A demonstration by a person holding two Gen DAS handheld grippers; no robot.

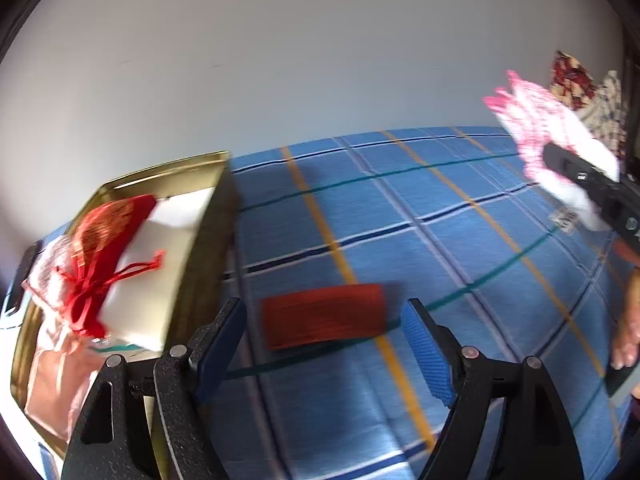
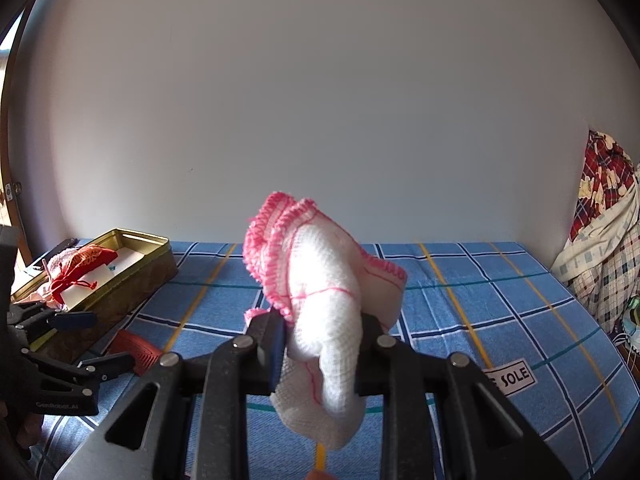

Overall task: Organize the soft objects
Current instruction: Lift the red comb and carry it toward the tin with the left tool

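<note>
We note the right tool (image 2: 322, 332) clamped on a white cloth with pink crocheted edging (image 2: 324, 280), held above the blue plaid bedspread (image 2: 480, 292) well clear of the gold tin (image 2: 154, 258) at far left. The left tool (image 1: 324, 344) stands open, nothing between its pads, with a red ribbed item (image 1: 324, 316) lying on the bedspread just ahead of its 2 fingertips, blurred. Inside the tin, beside that tool, we see a red drawstring pouch (image 1: 104, 236) lying over pale pink fabric (image 1: 52, 360) and a white card (image 1: 160, 268).
</note>
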